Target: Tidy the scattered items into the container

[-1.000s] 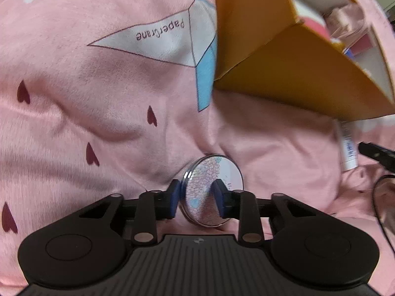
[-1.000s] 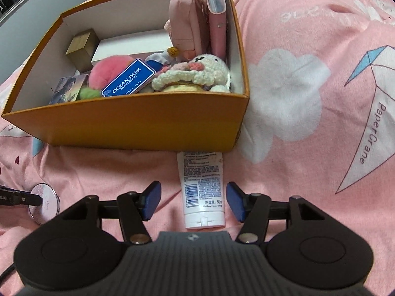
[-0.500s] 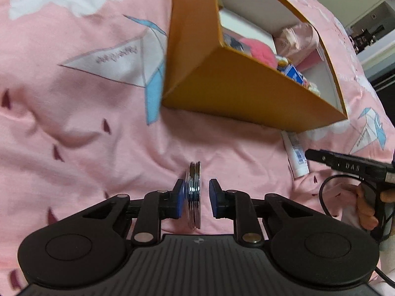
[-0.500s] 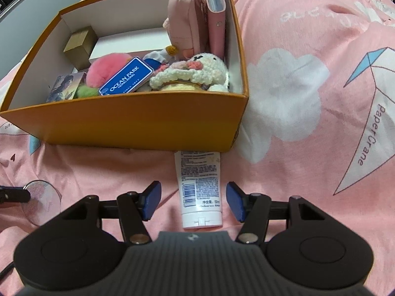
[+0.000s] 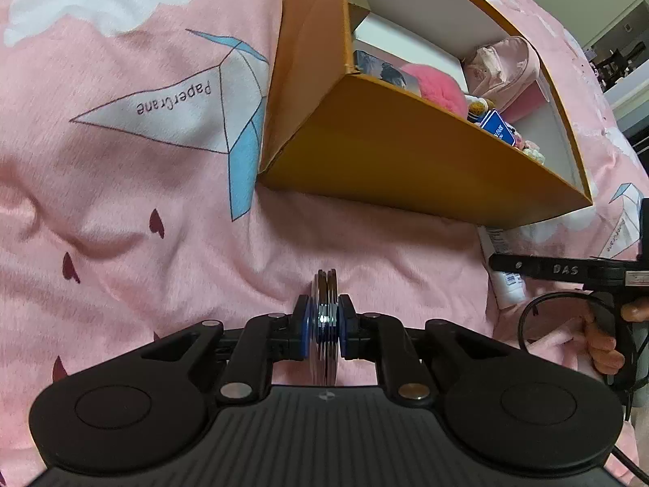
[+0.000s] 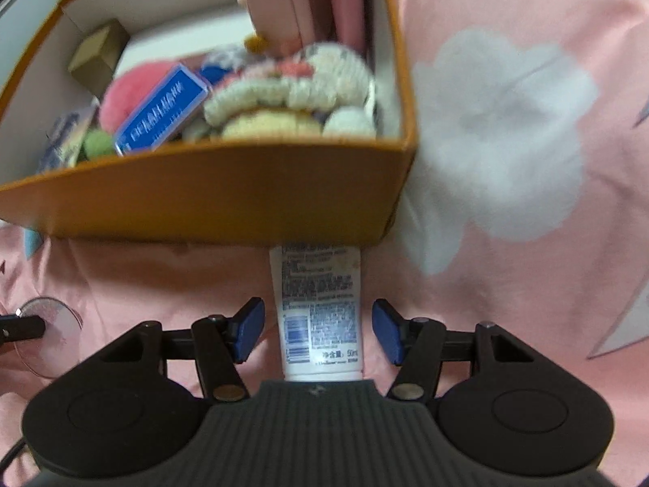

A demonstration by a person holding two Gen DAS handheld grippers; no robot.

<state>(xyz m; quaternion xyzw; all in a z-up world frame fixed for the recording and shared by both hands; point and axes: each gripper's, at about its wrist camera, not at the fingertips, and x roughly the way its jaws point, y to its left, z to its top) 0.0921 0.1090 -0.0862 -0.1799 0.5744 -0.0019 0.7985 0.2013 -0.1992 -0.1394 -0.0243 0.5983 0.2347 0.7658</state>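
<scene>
Pink bedspread [image 5: 121, 186]; toy-crammed orange box [image 5: 405, 154]

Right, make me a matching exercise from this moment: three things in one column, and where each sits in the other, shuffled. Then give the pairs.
Things:
1. round compact mirror
2. white tube
3. blue card

Places:
A. inside the orange box
B. clamped on edge in the left tongs
C. lying on the pink blanket between the open right tongs

Pairs: 1-B, 2-C, 3-A
</scene>
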